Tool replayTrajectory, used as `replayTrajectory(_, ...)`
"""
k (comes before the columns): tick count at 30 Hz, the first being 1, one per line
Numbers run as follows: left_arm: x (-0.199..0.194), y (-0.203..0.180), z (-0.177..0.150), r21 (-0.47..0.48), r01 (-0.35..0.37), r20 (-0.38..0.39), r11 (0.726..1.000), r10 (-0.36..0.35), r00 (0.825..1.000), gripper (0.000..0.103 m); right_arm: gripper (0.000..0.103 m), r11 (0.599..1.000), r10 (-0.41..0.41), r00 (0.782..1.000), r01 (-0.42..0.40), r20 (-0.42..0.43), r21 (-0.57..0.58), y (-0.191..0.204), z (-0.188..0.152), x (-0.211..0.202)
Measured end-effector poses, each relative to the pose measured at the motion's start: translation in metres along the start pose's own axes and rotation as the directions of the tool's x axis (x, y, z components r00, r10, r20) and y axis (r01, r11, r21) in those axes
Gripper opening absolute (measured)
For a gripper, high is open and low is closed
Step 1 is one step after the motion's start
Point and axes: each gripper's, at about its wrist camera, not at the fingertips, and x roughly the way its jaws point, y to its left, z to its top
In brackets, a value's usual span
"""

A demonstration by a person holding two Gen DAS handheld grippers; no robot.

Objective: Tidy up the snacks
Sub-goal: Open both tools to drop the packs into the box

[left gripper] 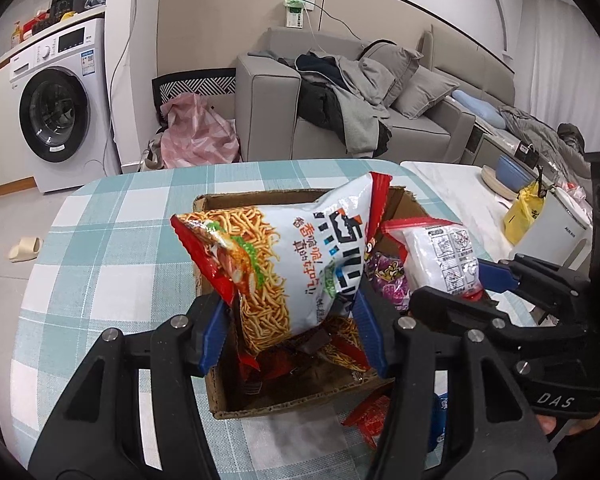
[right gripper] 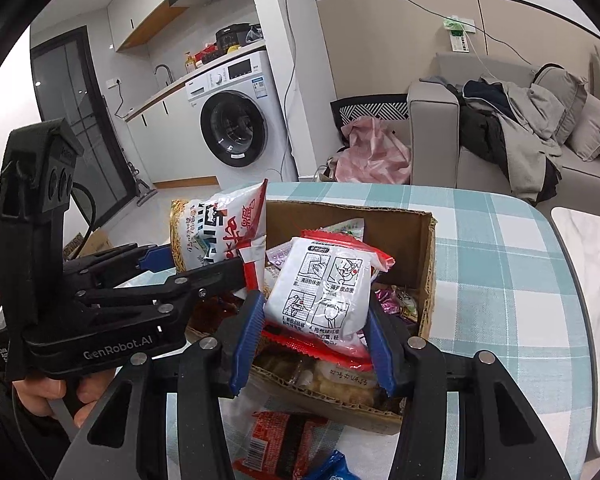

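An open cardboard box stands on the teal plaid table. My left gripper is shut on a white-and-red noodle snack bag, which hangs over the box's left part. My right gripper is shut on a white packet with red edges, held above the box's right side. Purple packets and other snacks lie inside the box. A hand holds each gripper's handle.
A red packet and a blue one lie on the cloth in front of the box. A white side table to the right carries a yellow bag. Beyond are a sofa and a washing machine.
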Motion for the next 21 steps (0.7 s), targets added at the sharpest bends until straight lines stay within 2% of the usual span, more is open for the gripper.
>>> replayTrajectory(10,0.007,0.000,0.001,0.000,-0.001,-0.012,1.000,0.001,1.000,0.054,0.050,0.999,-0.045,0.999,0.045,0.013,-0.020,-0.004,-0.002,-0.007)
replayTrajectory(13,0.002,0.000,0.000,-0.002,-0.001,-0.012,1.000,0.001,1.000,0.057,0.057,0.998,-0.062,0.998,0.063,0.027,-0.028,-0.003,-0.003,-0.016)
replayTrajectory(15,-0.003,-0.001,0.001,0.005,-0.008,-0.002,1.000,0.008,1.000,0.064,0.074,0.997,-0.074,0.997,0.075,0.036,-0.033,-0.003,-0.005,-0.023)
replayTrajectory(16,-0.006,-0.002,0.000,0.010,-0.005,0.003,1.000,0.005,1.000,0.068,0.077,0.996,-0.076,0.996,0.077,0.043,-0.032,-0.003,-0.006,-0.027)
replayTrajectory(17,-0.010,-0.002,0.000,0.013,-0.003,0.006,1.000,0.003,1.000,0.079,0.084,0.997,-0.076,0.996,0.078,0.046,-0.030,-0.003,-0.007,-0.031)
replayTrajectory(18,-0.015,-0.003,0.000,0.013,-0.004,0.015,1.000,0.004,1.000,0.088,0.088,0.996,-0.080,0.996,0.082,0.048,-0.024,-0.004,-0.009,-0.035)
replayTrajectory(21,-0.032,-0.004,-0.003,0.013,-0.015,0.045,1.000,0.014,0.999,0.102,0.095,0.995,-0.100,0.993,0.101,0.060,-0.016,-0.004,-0.013,-0.045)
